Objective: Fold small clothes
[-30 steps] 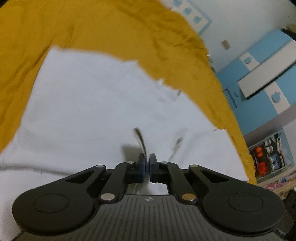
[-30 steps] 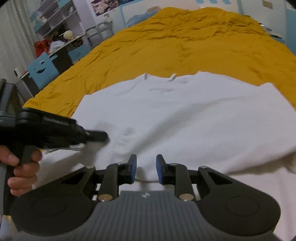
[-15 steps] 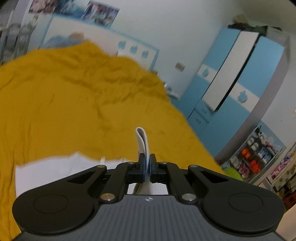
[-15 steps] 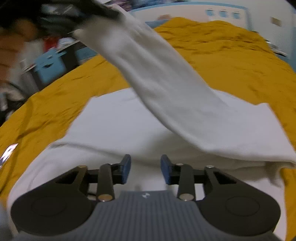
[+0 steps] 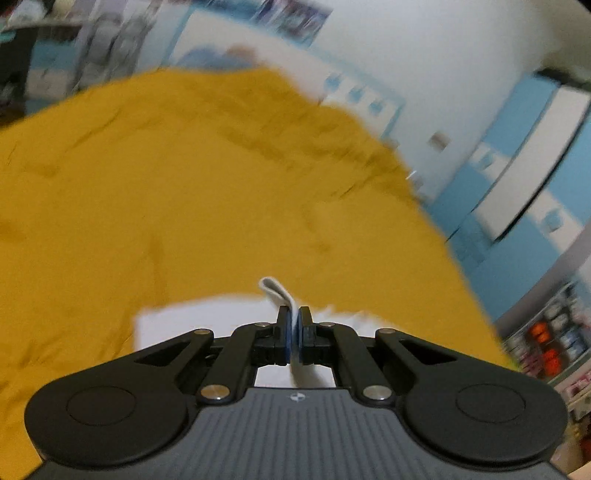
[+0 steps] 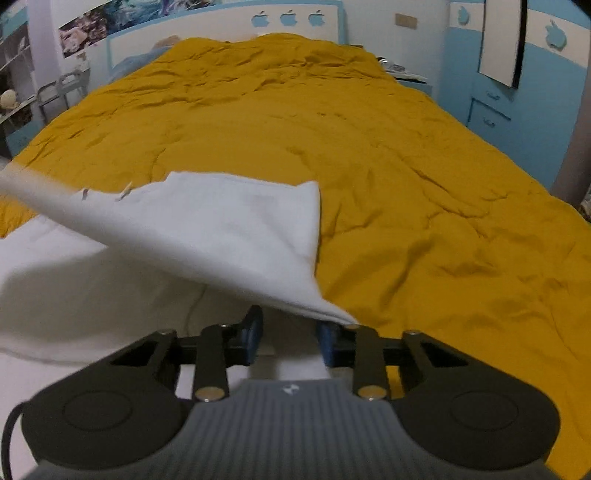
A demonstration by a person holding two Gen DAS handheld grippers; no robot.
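A white garment (image 6: 207, 229) lies on the near left part of a mustard-yellow bedspread (image 6: 369, 155). One side of it is lifted and stretched taut from the left edge down to a corner over my right gripper (image 6: 289, 338). That gripper's jaws are closing, with white cloth in the gap between the blue pads, which stand apart. In the blurred left wrist view, my left gripper (image 5: 294, 325) is shut on a fold of the white garment (image 5: 275, 290) that sticks up between its pads, raised above the rest of the garment (image 5: 207, 321).
The bedspread (image 5: 184, 203) covers the whole bed beyond the garment. A blue-and-white wardrobe (image 6: 517, 74) stands to the right of the bed, a headboard (image 6: 288, 18) with apple shapes at the far end, and shelves and furniture (image 6: 22, 103) at the left.
My left gripper has risen with the cloth and pulled one side of the garment up and across. My right gripper has shifted to the garment's right corner; its jaws widened, then narrowed.
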